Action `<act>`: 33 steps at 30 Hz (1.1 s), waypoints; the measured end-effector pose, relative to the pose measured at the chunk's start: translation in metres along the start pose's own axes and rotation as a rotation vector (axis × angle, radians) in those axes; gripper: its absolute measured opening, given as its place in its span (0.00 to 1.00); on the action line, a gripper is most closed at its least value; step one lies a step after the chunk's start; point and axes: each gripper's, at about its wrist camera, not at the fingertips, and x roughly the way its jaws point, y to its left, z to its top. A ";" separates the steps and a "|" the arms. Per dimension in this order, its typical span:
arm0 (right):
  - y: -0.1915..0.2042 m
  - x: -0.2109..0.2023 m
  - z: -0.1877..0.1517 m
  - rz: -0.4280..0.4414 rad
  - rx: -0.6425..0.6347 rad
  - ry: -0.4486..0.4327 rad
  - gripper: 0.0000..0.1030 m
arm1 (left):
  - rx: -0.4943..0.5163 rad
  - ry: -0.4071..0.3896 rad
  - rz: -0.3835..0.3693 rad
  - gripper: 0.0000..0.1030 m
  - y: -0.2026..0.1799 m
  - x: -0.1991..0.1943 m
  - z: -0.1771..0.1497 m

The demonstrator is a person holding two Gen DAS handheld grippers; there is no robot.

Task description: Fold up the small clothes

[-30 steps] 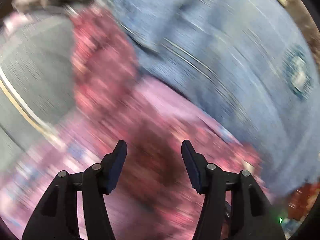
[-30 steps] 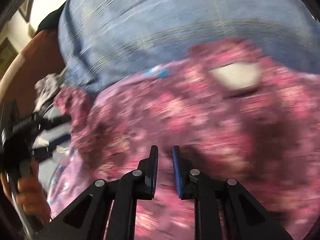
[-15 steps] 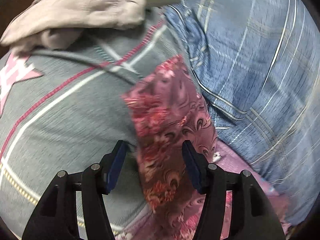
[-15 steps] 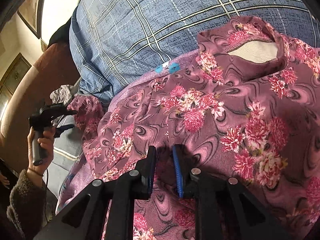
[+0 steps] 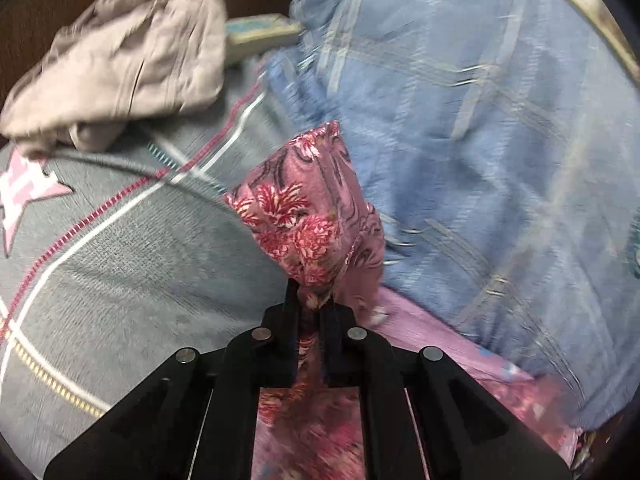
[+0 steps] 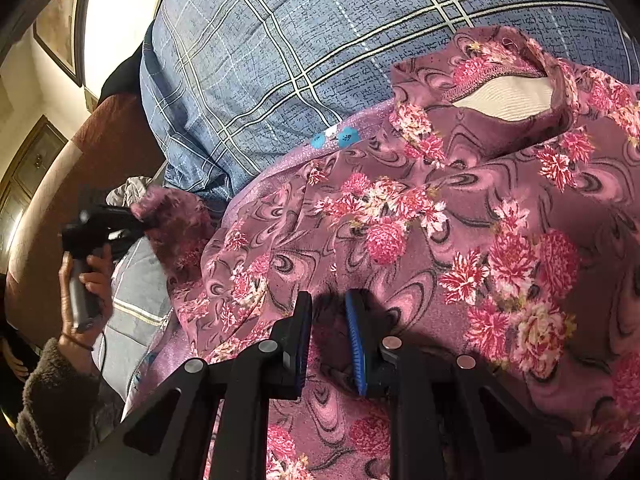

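Note:
A mauve floral top [image 6: 460, 232] lies spread on the bed, neckline toward the blue plaid pillow. Its sleeve [image 5: 308, 216] stretches out to the left. My left gripper [image 5: 311, 300] is shut on the sleeve, which bunches up between the fingers. In the right wrist view the left gripper [image 6: 100, 224] shows at far left, held in a hand, gripping the sleeve end. My right gripper [image 6: 328, 312] hovers just over the top's middle, its jaws a narrow gap apart with no cloth between them.
A blue plaid pillow [image 6: 320, 40] lies behind the top. A crumpled beige garment [image 5: 128, 52] sits at the far left on a grey blanket [image 5: 120, 272] with pink and white stripes. A purple sheet [image 5: 432, 340] lies under the top.
My left gripper closed on the sleeve, which had been lying between its open fingers. The right gripper's jaws have spread a little wider over the top.

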 end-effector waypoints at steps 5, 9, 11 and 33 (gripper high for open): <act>0.007 -0.005 0.001 -0.070 -0.021 0.015 0.18 | 0.052 -0.058 -0.051 0.05 -0.028 -0.045 -0.021; 0.018 -0.035 -0.001 -0.162 -0.087 -0.008 0.31 | 0.104 -0.087 -0.110 0.05 -0.090 -0.066 -0.044; 0.014 -0.059 0.000 -0.190 -0.094 -0.036 0.38 | 0.130 -0.091 -0.146 0.05 -0.113 -0.078 -0.061; -0.093 -0.165 -0.033 -0.245 0.079 -0.147 0.43 | 0.365 0.328 -0.346 0.15 -0.289 -0.021 -0.250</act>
